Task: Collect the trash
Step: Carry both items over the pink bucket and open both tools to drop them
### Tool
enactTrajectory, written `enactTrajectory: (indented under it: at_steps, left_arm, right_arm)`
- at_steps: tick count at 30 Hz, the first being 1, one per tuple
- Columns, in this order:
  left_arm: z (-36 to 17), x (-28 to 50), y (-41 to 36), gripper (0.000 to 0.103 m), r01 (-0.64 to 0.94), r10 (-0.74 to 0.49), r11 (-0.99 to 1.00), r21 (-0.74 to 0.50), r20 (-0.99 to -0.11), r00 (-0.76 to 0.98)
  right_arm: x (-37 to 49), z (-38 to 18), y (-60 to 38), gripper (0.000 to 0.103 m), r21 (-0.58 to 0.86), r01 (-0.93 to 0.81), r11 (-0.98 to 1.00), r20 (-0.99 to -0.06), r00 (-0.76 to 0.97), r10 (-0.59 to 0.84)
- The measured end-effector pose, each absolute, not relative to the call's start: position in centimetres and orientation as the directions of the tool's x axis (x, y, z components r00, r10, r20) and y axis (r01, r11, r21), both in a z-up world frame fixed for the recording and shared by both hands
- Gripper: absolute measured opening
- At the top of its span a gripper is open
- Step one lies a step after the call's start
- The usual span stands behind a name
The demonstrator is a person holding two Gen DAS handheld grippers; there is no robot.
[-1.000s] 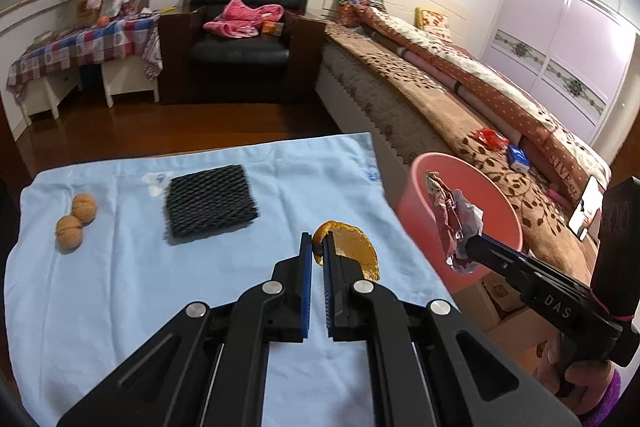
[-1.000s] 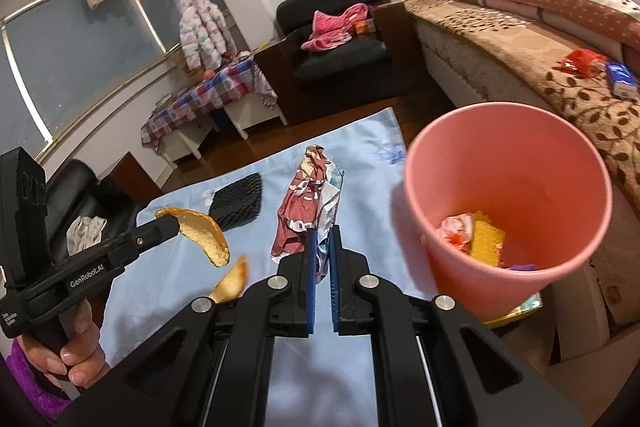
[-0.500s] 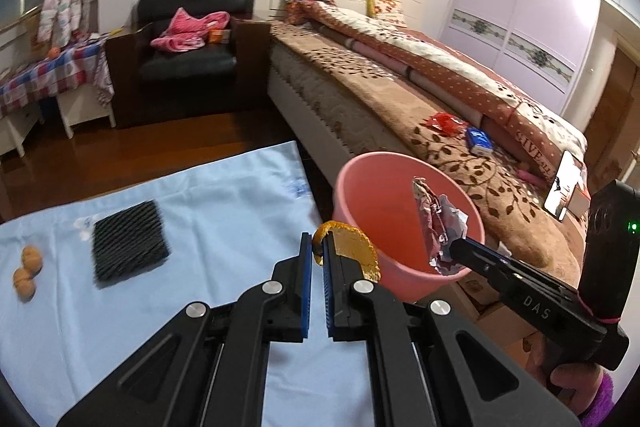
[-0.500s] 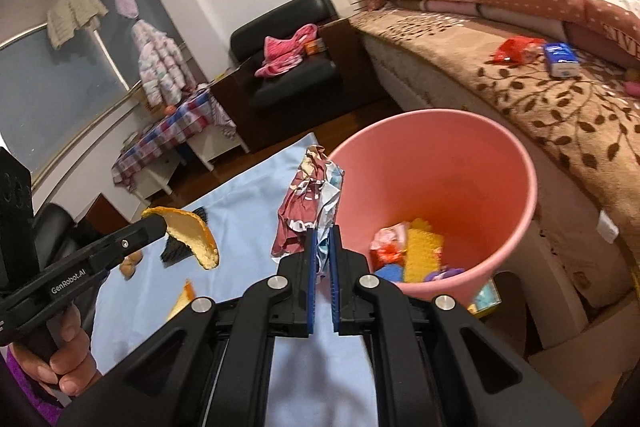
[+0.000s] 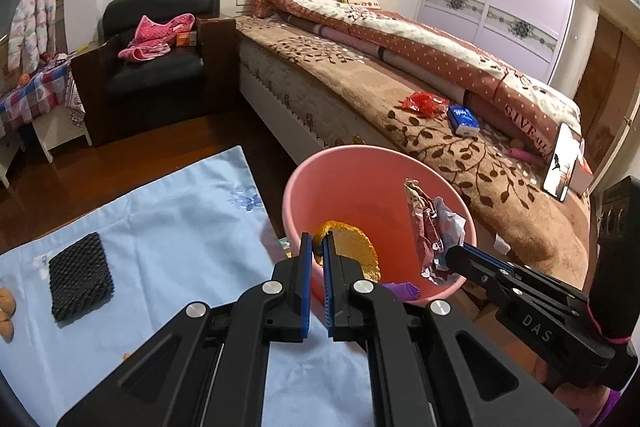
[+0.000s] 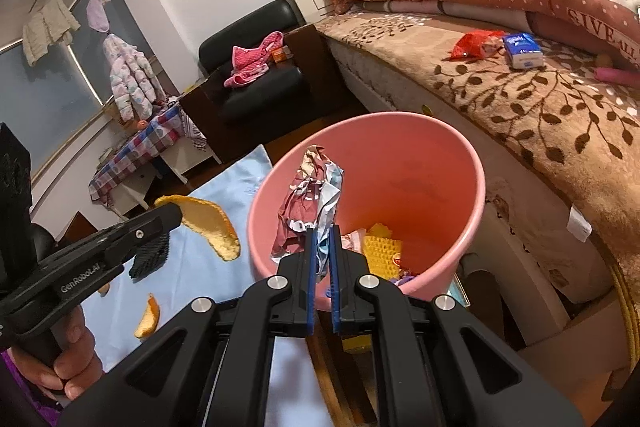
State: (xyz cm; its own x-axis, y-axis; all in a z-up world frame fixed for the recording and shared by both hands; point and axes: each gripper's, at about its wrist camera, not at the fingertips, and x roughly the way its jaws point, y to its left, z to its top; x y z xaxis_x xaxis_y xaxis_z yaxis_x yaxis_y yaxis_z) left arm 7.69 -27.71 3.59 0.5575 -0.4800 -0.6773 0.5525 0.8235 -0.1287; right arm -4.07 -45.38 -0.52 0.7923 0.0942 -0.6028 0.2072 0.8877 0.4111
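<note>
My left gripper is shut on a curved orange peel, held at the near rim of the pink bucket. In the right wrist view the same peel hangs just left of the bucket, over the cloth edge. My right gripper is shut on a crumpled red and silver wrapper, held over the bucket's mouth; the wrapper also shows in the left wrist view. Yellow and pink scraps lie in the bucket's bottom.
A light blue cloth covers the table and carries a black foam mesh pad, walnuts and another peel piece. A bed with a red packet and a blue tissue pack stands right behind the bucket. A black armchair stands farther back.
Both grippers have swung right from over the cloth to the bucket, each still holding its piece. The wrapper now hangs over the bucket's mouth and the peel reaches its near rim.
</note>
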Motion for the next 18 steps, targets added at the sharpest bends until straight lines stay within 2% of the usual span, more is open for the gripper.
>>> enactTrajectory:
  at_steps: [18]
  left_arm:
    - [1.2,9.0,-29.9,0.005,0.561,-0.468,0.817,-0.133,-0.721,0.51]
  right_arm:
    - [-3.5,-2.0,-46.2,0.006,0.412,0.243,0.878,-0.631,0.772,0.082]
